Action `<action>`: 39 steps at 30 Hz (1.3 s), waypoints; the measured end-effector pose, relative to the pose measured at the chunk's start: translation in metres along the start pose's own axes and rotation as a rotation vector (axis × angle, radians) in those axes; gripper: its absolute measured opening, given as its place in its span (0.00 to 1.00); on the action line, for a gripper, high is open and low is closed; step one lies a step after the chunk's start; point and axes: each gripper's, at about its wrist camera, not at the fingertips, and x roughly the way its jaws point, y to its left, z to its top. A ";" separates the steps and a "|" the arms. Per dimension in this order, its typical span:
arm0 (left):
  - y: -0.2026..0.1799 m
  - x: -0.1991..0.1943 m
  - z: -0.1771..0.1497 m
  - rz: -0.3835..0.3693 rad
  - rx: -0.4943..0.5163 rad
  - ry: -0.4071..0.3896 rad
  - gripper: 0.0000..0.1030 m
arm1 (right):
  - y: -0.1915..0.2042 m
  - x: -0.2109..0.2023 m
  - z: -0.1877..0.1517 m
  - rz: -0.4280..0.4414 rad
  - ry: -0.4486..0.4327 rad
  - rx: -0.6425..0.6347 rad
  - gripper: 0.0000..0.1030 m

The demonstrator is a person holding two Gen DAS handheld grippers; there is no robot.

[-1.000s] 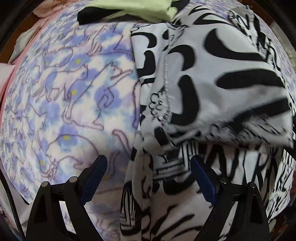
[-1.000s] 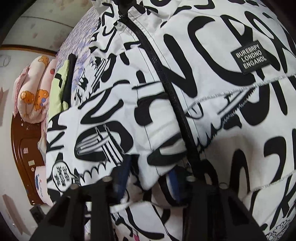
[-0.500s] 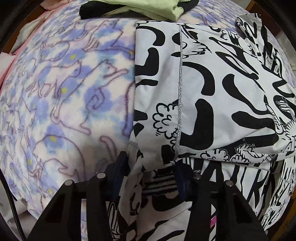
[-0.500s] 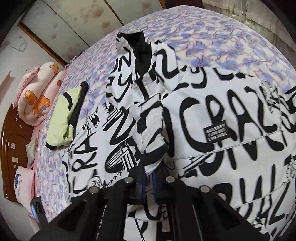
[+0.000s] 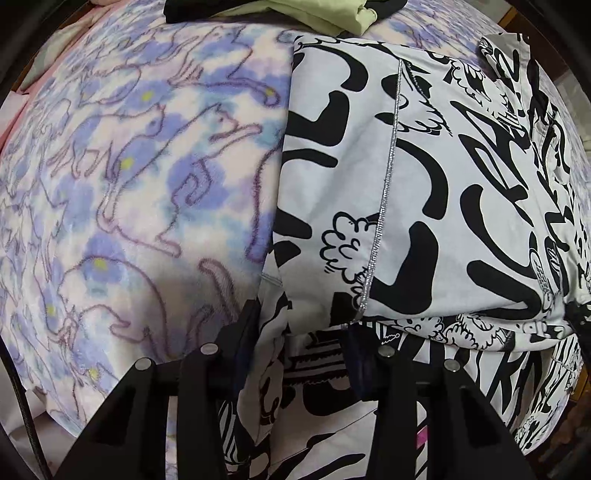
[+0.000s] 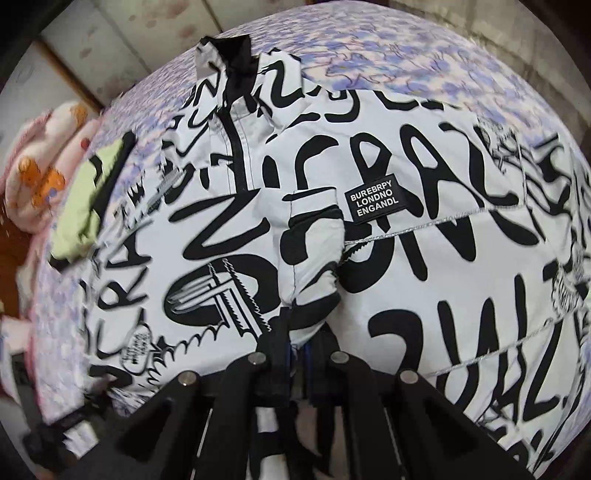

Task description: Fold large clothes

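Observation:
A large white jacket with black graffiti lettering [image 5: 424, 192] lies spread on a bed with a purple cat-print blanket [image 5: 129, 177]. In the left wrist view, my left gripper [image 5: 301, 347] is partly closed around a bunched fold at the jacket's edge. A folded-over panel with a silver seam lies just beyond it. In the right wrist view the jacket [image 6: 424, 258] fills the frame, with a black zip and a black label [image 6: 375, 201]. My right gripper [image 6: 299, 350] is shut on a raised fold of the jacket near the zip.
A folded lime-green and black garment [image 5: 314, 14] lies on the blanket beyond the jacket; it also shows in the right wrist view [image 6: 88, 206]. Pink bear-print pillows [image 6: 40, 173] sit by the headboard. A wall and wardrobe stand behind the bed.
My left gripper has closed from wide open onto the jacket's edge. My right gripper has closed tight on its fold and lifted back, so more of the jacket shows.

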 end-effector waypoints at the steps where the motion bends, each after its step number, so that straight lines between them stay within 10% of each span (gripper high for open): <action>1: 0.004 0.000 -0.002 0.001 0.004 0.000 0.40 | 0.001 0.004 -0.001 -0.012 0.001 -0.014 0.05; 17: -0.040 -0.026 -0.016 0.071 0.075 -0.017 0.40 | -0.005 0.001 -0.001 -0.006 0.053 -0.059 0.21; 23: -0.048 -0.054 -0.028 0.026 0.083 -0.043 0.62 | -0.005 -0.026 -0.006 -0.031 -0.009 -0.079 0.35; 35: -0.084 -0.100 -0.014 -0.114 0.187 -0.127 0.78 | 0.080 -0.043 -0.023 0.282 -0.050 -0.336 0.34; 39: -0.088 -0.081 0.005 -0.193 0.167 -0.105 0.78 | 0.108 -0.024 -0.027 0.383 -0.021 -0.345 0.11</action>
